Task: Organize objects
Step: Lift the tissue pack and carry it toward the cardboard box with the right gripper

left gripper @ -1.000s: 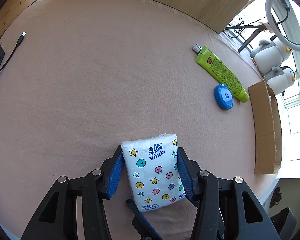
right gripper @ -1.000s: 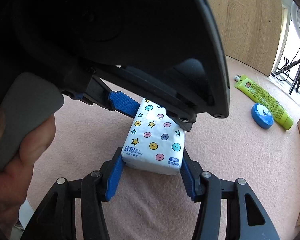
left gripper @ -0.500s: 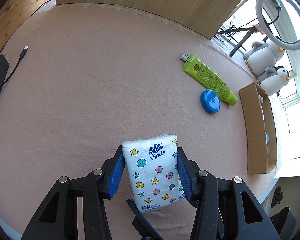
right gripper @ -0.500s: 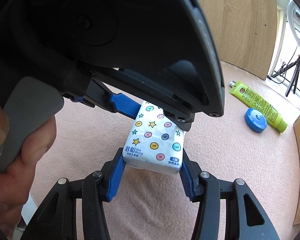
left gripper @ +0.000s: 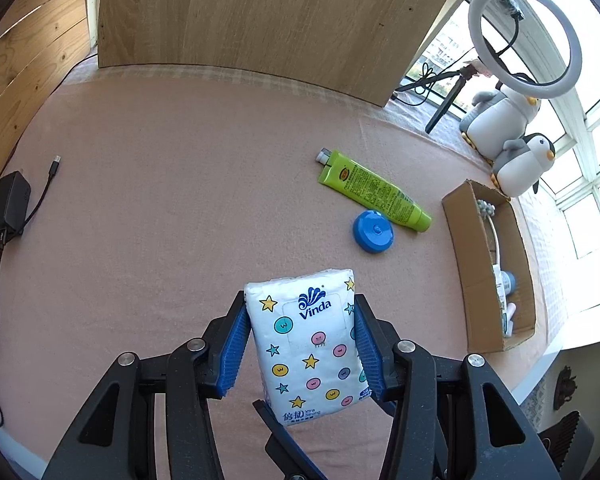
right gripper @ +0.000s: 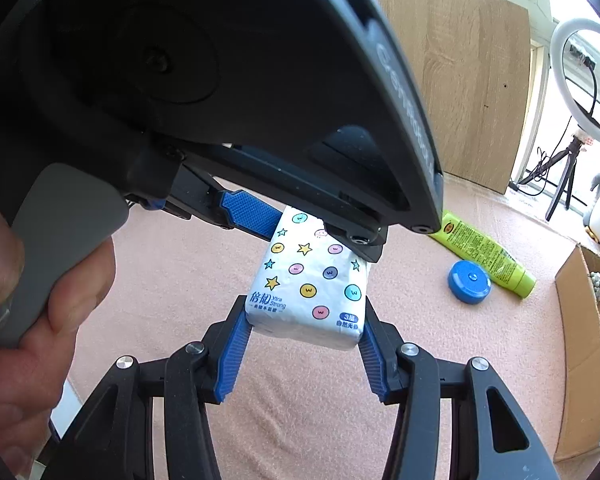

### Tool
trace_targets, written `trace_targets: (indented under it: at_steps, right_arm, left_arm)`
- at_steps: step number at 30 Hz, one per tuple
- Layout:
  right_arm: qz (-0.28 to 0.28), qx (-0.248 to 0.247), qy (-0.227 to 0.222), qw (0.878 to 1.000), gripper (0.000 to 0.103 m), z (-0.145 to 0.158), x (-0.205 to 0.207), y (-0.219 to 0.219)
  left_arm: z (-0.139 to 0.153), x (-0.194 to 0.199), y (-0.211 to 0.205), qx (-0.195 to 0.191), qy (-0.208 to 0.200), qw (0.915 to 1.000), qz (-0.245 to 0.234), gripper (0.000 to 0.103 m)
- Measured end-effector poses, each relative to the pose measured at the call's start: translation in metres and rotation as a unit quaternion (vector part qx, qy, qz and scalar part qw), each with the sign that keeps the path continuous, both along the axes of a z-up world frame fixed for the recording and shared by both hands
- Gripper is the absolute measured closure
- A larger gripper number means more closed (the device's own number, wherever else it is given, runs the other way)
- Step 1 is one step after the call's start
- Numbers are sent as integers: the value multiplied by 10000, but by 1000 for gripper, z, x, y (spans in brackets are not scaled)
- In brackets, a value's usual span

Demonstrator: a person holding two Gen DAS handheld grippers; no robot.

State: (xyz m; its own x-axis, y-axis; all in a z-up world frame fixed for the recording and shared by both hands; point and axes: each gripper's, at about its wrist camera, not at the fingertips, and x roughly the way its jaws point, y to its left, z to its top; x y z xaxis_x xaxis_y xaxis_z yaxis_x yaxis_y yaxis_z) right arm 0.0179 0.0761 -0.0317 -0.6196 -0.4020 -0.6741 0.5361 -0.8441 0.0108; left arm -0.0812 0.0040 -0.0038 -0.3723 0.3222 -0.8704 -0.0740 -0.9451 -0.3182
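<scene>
A white Vinda tissue pack (left gripper: 304, 340) printed with stars and coloured dots hangs above the pink table cloth (left gripper: 180, 220). My left gripper (left gripper: 300, 312) is shut on its long sides, blue pads pressed against the wrapper. In the right wrist view my right gripper (right gripper: 304, 312) is shut on the near end of the same tissue pack (right gripper: 312, 284). There the left gripper (right gripper: 312, 236) comes down from above, its black body filling the top of that view. A hand (right gripper: 40, 340) grips its handle at the left.
A green tube (left gripper: 374, 190) and a blue round disc (left gripper: 373, 232) lie on the cloth to the right. Beyond them an open cardboard box (left gripper: 468, 264) holds small items. Two plush penguins (left gripper: 520, 164), a ring light (left gripper: 526, 34), a wooden board (left gripper: 260, 12) and a black charger (left gripper: 10, 204) stand around the edges.
Both grippers have risen with the tissue pack between them. The table looks farther away, and the inside of the cardboard box has come into view.
</scene>
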Motion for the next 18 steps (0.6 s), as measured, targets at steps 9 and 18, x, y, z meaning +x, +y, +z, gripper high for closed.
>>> trace_targets:
  at_steps: [9, 18]
  right_arm:
    - [-72, -143, 199, 9997, 56, 14, -1, 11]
    - [-109, -181, 173, 9996, 56, 22, 3, 6]
  left_arm:
    - [14, -7, 10, -102, 122, 9998, -76, 50]
    - [9, -15, 18, -143, 68, 9998, -120, 50]
